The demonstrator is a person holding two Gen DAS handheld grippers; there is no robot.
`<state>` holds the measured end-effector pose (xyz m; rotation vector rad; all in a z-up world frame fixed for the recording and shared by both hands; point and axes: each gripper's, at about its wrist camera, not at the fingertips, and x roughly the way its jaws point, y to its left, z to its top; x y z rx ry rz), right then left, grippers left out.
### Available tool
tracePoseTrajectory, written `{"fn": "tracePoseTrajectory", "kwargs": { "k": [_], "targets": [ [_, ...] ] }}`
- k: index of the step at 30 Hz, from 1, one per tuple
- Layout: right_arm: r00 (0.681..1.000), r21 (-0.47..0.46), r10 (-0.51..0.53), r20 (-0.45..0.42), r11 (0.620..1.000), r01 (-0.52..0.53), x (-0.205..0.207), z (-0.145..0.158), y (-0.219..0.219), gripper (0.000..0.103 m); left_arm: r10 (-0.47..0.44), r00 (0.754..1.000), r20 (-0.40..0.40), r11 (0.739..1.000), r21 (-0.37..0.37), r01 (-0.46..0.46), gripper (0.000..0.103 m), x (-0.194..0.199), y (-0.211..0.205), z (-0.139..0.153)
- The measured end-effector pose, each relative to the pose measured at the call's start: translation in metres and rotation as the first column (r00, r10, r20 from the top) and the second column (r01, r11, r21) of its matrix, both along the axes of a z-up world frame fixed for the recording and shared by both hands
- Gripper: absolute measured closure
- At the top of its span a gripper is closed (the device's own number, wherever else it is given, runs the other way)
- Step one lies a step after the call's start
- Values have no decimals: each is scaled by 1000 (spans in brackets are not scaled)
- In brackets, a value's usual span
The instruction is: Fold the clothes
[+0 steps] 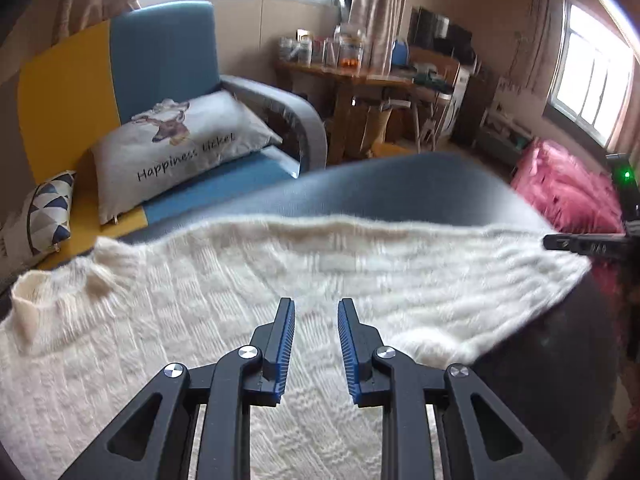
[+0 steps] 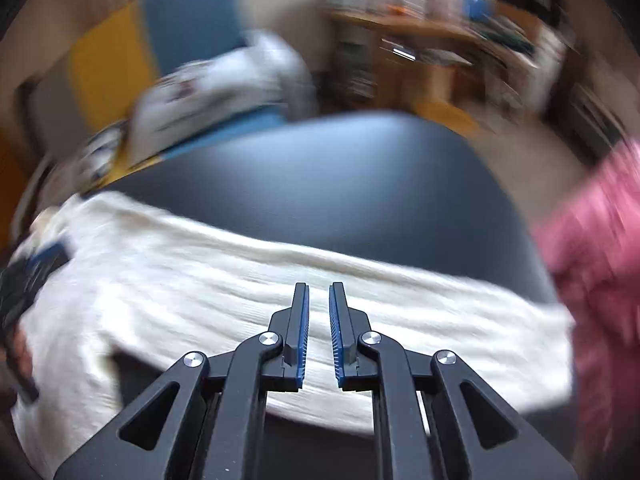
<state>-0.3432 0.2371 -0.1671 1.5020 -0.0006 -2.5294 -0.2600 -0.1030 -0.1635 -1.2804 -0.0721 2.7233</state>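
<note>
Our left tongs [image 1: 316, 308] hang slightly parted and empty over the cream sweater [image 1: 200, 300], which spreads from six o'clock outward. Our right tongs [image 2: 319, 292] show a narrow gap, gripping nothing, above its sleeve [image 2: 400, 300]. Bare dark worktop [image 2: 340, 184] lies at twelve; pink fabric [image 2: 592, 240] crowds three o'clock.

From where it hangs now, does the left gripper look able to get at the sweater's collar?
Probably yes. The left gripper hangs over the white sweater with its jaws apart and empty, and the collar lies off to its left on the dark table with nothing lying across the knit between them.
</note>
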Motion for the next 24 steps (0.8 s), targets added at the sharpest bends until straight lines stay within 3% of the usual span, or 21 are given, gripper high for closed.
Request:
{"fn": "tracePoseTrajectory", "kwargs": {
  "k": [1, 4, 6, 7, 12, 16, 17, 20, 24],
  "targets": [
    [998, 41, -58, 36, 998, 56, -3, -14, 20, 92, -4, 1000, 24, 1000, -9, 5, 80, -1, 4, -6],
    [993, -48, -111, 27, 993, 112, -2, -19, 55, 96, 7, 1000, 31, 999, -34, -6, 80, 2, 10, -11],
    [990, 14, -137, 19, 991, 137, 0, -11, 51, 94, 13, 1000, 18, 1000, 1, -13, 80, 9, 11, 0],
    [994, 6, -109, -6, 994, 109, 5, -3, 42, 90, 14, 1000, 12, 1000, 17, -15, 80, 12, 12, 5],
    [992, -70, 110, -55, 991, -114, 34, 17, -27, 90, -22, 1000, -10, 1000, 22, 22, 80, 37, 26, 18],
    [966, -71, 254, -49, 964, -257, 55, 10, -79, 90, -41, 998, 49, 999, 13, 40, 80, 45, 36, 0],
    [962, -35, 270, -36, 962, -272, 56, 2, -89, 90, -53, 995, 87, 999, -2, 53, 80, 44, 40, -10],
    [970, 79, 245, 13, 966, -245, 52, -23, -87, 93, -66, 997, 47, 997, -45, 68, 80, 56, 45, -14],
    [983, 63, 185, 2, 981, -185, 45, -16, -74, 92, -49, 998, 30, 999, 18, 48, 80, 66, 35, -2]
  ]
}}
